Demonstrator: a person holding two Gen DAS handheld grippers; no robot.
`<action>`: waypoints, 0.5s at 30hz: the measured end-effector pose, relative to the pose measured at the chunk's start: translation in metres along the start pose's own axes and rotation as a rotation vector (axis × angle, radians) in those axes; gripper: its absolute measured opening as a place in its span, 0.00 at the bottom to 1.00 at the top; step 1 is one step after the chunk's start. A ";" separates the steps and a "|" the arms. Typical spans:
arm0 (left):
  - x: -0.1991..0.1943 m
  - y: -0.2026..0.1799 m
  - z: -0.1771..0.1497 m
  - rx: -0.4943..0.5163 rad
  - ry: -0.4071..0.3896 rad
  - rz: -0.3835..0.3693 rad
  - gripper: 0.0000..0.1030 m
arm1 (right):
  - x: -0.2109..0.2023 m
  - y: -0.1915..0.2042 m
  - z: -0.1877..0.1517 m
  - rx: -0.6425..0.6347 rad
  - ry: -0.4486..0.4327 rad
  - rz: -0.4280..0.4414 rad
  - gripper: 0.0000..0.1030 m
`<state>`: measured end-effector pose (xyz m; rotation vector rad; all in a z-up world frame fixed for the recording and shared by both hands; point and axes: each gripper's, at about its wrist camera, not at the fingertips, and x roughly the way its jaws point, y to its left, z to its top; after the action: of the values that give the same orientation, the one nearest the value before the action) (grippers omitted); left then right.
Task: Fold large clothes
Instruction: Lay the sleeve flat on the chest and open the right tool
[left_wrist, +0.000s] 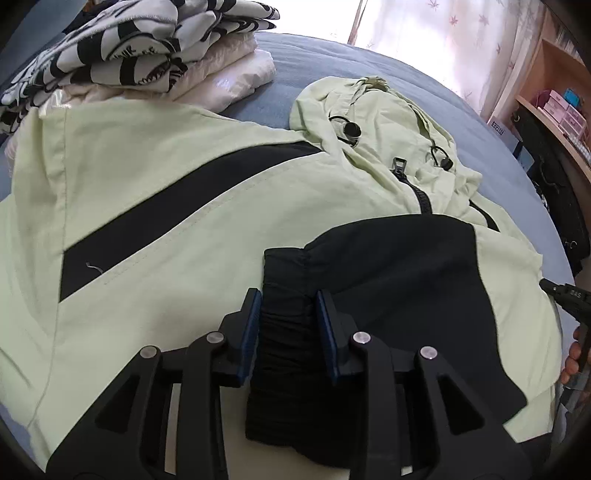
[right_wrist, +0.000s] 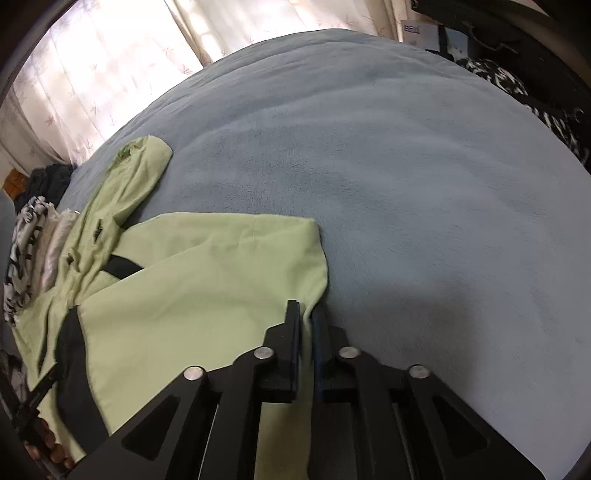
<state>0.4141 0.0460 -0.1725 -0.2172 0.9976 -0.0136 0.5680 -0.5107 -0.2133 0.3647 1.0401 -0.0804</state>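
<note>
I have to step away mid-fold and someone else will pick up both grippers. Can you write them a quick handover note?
Left gripper: jaws closed around the black ribbed cuff of the jacket's folded-in sleeve.
Right gripper: pinching the jacket's light green edge at its right side.
The green and black jacket lies spread on the blue bed cover, zipped, hood at the far end.
Done: one sleeve lies across the body; folded clothes stacked beyond.
Left: fold the sides in, then the length, probably add it to the stack.

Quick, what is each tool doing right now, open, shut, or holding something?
Left tool: shut on the black elastic cuff of the pale green jacket.
Right tool: shut on the pale green jacket's edge.
</note>
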 end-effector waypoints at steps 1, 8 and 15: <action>-0.005 0.001 0.000 0.003 -0.004 -0.003 0.26 | -0.012 0.001 -0.002 0.004 -0.027 0.018 0.21; -0.072 0.001 -0.011 0.116 -0.133 -0.078 0.28 | -0.079 0.054 -0.071 -0.159 -0.125 0.101 0.38; -0.075 -0.033 -0.037 0.077 -0.044 -0.148 0.28 | -0.066 0.152 -0.131 -0.291 -0.010 0.226 0.38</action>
<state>0.3456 0.0160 -0.1234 -0.2200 0.9335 -0.1811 0.4619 -0.3314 -0.1774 0.2142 0.9783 0.2690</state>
